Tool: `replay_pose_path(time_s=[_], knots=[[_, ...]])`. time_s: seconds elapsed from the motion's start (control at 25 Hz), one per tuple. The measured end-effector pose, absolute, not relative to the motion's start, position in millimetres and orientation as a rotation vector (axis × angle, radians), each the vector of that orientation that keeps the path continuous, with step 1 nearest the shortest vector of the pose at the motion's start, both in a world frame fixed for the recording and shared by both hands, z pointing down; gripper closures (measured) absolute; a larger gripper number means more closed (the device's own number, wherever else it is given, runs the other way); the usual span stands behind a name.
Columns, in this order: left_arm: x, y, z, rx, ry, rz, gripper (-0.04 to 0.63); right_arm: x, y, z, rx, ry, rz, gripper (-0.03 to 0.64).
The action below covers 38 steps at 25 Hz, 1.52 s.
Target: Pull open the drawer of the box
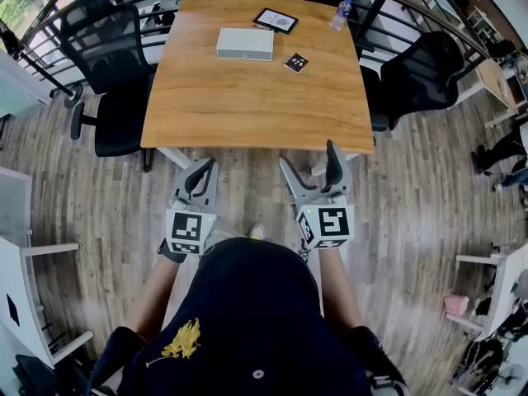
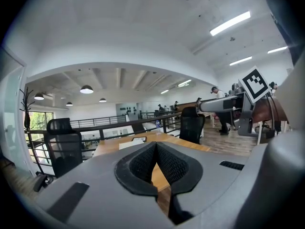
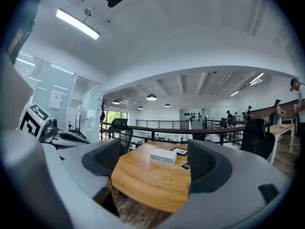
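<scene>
A white flat box point(image 1: 245, 44) lies at the far side of the wooden table point(image 1: 247, 106); no open drawer shows on it. The right gripper view has the box point(image 3: 163, 157) straight ahead, well beyond the jaws; the left gripper view shows it point(image 2: 131, 144) as a pale slab on the table. I hold both grippers short of the table's near edge, far from the box. My left gripper point(image 1: 200, 172) point(image 2: 156, 149) is shut with its pads together and nothing in them. My right gripper point(image 1: 309, 157) point(image 3: 156, 151) stands wide open and empty.
Beside the box lie a dark framed tablet point(image 1: 275, 20) and a small black card point(image 1: 296, 62); a water bottle point(image 1: 341, 13) stands at the far right corner. Black office chairs point(image 1: 115, 64) point(image 1: 421, 73) flank the table. A metal railing point(image 1: 49, 23) runs behind it.
</scene>
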<state>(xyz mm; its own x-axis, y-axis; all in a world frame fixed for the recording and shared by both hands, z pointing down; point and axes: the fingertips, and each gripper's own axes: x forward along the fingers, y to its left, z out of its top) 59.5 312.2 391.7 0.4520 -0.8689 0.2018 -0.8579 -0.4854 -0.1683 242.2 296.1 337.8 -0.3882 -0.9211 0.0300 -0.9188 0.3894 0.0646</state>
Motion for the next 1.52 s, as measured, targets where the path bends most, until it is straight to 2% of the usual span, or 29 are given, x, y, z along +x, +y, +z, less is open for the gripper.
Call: replay_pose_path(time_s=[0.08, 0.2, 0.92, 1.24, 1.52], knots=[[54.5, 311.3, 394.3, -2.656, 1.616, -0.391, 0.583, 245.0, 294.5, 340.7, 1.733, -2.571, -0.006, 0.172], [49.6, 309.1, 396.8, -2.671, 1.689, -0.354, 0.583, 247.7, 290.7, 343.0, 1.776, -2.571, 0.034, 0.147], [29.1, 272.6, 384.4, -2.612, 1.793, -0.451, 0.583, 242.1, 240.8, 361.1, 1.775, -2.588, 0.178, 0.147], [0.1, 185.6, 406.3, -2.677, 1.783, -0.413, 0.583, 225.8, 169.4, 376.4, 1.815, -2.485, 0.173, 0.147], [-56.8, 66.2, 392.1, -2.705, 1.746, -0.331, 0.583, 174.2, 73.0, 359.9, 1.896, -2.418, 0.138, 0.149]])
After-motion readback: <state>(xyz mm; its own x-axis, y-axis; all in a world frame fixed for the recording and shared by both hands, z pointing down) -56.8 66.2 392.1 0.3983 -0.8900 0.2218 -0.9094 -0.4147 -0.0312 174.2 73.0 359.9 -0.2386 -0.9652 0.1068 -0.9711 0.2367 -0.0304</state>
